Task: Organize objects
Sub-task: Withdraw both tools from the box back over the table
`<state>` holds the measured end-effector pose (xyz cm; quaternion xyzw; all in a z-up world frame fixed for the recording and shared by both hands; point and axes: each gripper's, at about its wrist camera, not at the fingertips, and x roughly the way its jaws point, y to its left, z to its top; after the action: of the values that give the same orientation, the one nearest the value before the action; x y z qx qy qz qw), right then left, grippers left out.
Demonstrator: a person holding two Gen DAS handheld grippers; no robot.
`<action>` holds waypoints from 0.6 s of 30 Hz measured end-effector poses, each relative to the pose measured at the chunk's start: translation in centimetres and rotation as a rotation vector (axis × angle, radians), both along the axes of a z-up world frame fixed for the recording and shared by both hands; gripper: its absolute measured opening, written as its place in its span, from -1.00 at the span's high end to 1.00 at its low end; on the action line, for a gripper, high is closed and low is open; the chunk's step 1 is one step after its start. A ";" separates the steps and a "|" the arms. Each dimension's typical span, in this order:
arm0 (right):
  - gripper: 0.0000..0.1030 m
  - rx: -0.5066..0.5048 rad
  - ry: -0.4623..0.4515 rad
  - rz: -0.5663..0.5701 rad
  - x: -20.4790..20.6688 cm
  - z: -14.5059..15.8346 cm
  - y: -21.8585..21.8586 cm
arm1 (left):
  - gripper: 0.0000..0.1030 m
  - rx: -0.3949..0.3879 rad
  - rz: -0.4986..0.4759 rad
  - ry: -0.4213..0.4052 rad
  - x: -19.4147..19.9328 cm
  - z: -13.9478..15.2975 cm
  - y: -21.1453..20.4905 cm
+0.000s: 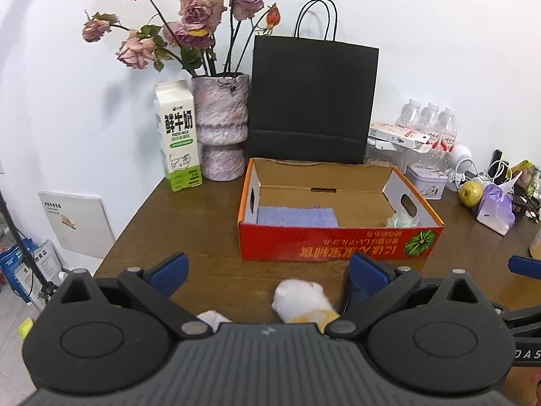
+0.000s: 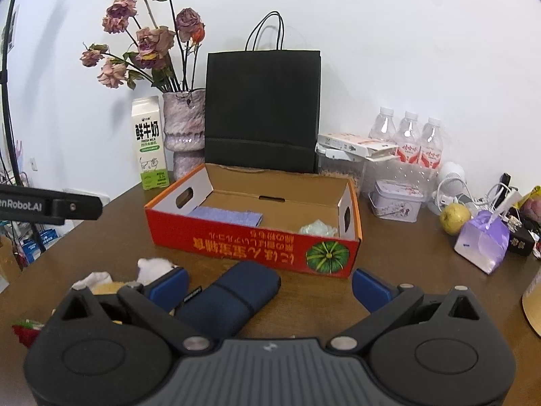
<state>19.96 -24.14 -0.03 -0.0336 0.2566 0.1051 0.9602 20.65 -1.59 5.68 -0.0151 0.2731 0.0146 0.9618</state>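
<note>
A red cardboard box (image 1: 338, 243) sits open on the brown table, and shows in the right wrist view (image 2: 257, 247) too. Inside lie a folded purple cloth (image 1: 297, 216) and a pale green crumpled item (image 1: 402, 220). My left gripper (image 1: 267, 274) is open, with a white and yellow plush toy (image 1: 301, 299) between its jaws near the table's front edge. My right gripper (image 2: 270, 286) is open around a dark blue pouch (image 2: 230, 299). The plush toy (image 2: 152, 269) lies left of it.
A milk carton (image 1: 177, 135), a vase of dried roses (image 1: 221, 128) and a black paper bag (image 1: 311, 101) stand behind the box. Water bottles (image 2: 409, 138), a tin (image 2: 395, 203), a pear (image 2: 454, 218) and a purple gift bag (image 2: 481, 243) crowd the right side.
</note>
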 end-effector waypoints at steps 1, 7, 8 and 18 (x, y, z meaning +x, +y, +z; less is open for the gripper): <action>-1.00 0.001 0.000 -0.001 -0.4 -0.1 -0.1 | -1.00 0.000 0.002 -0.001 -0.3 -0.1 0.1; -1.00 0.004 0.005 -0.004 -2.3 -1.0 -0.5 | -1.00 0.003 0.012 0.005 -2.3 -0.8 0.7; -1.00 0.005 0.005 -0.004 -2.7 -1.2 -0.6 | -1.00 0.002 0.013 0.006 -2.6 -1.0 0.8; -1.00 0.003 0.034 -0.002 -5.3 -3.4 -0.6 | -1.00 -0.002 0.035 0.036 -5.3 -3.1 2.3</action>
<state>14.70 -24.70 -3.41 -0.0301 0.2726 0.1054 0.9559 15.38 0.73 2.58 -0.0203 0.2901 0.0313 0.9563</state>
